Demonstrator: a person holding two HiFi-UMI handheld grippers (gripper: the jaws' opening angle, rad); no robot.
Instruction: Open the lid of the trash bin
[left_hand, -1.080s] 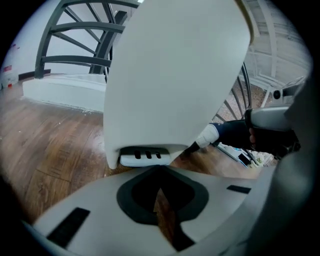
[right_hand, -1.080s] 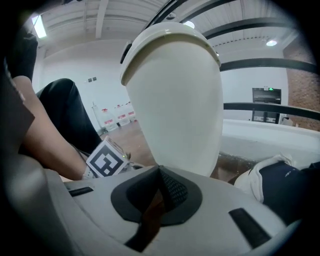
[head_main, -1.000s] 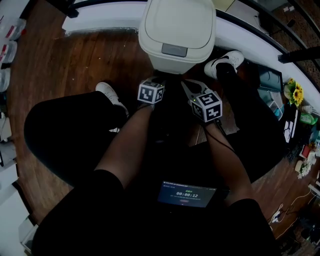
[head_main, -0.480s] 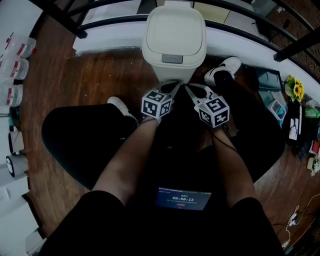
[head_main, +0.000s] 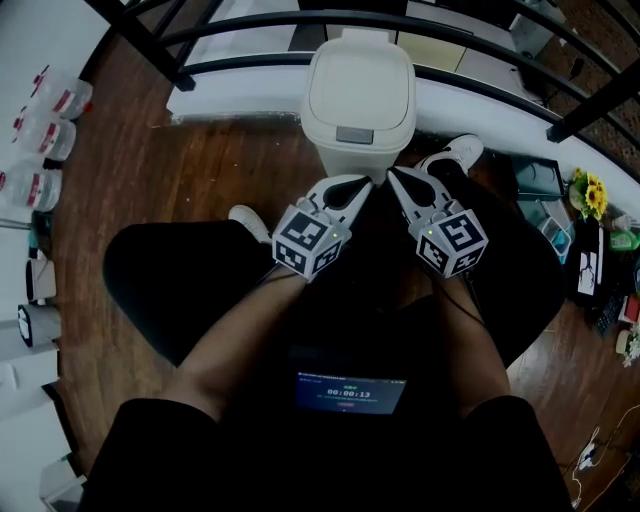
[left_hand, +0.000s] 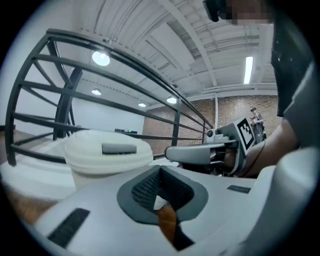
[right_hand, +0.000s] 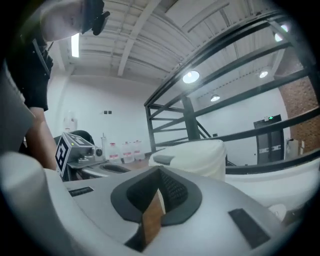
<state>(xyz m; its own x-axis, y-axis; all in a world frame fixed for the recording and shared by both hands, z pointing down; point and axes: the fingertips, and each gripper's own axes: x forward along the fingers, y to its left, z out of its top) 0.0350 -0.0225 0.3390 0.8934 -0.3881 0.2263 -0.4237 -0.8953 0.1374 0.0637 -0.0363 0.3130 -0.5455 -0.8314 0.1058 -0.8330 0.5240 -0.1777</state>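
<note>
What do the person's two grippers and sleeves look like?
Both the left gripper and right gripper have light grey curved tongs with dark textured pads. Each carries a white cube with black square markers. The person wears black short sleeves.

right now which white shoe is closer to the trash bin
The right shoe, beside the trash bin; the left shoe sits farther back.

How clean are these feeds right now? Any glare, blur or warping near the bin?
Head view: dim, lap nearly black, yet the trash bin is sharp, its surroundings bowed by the lens. Left gripper view: fisheye bends the railing, a ceiling lamp flares, the left claw is soft up close. Right gripper view: same bending, right claw blurred.
</note>
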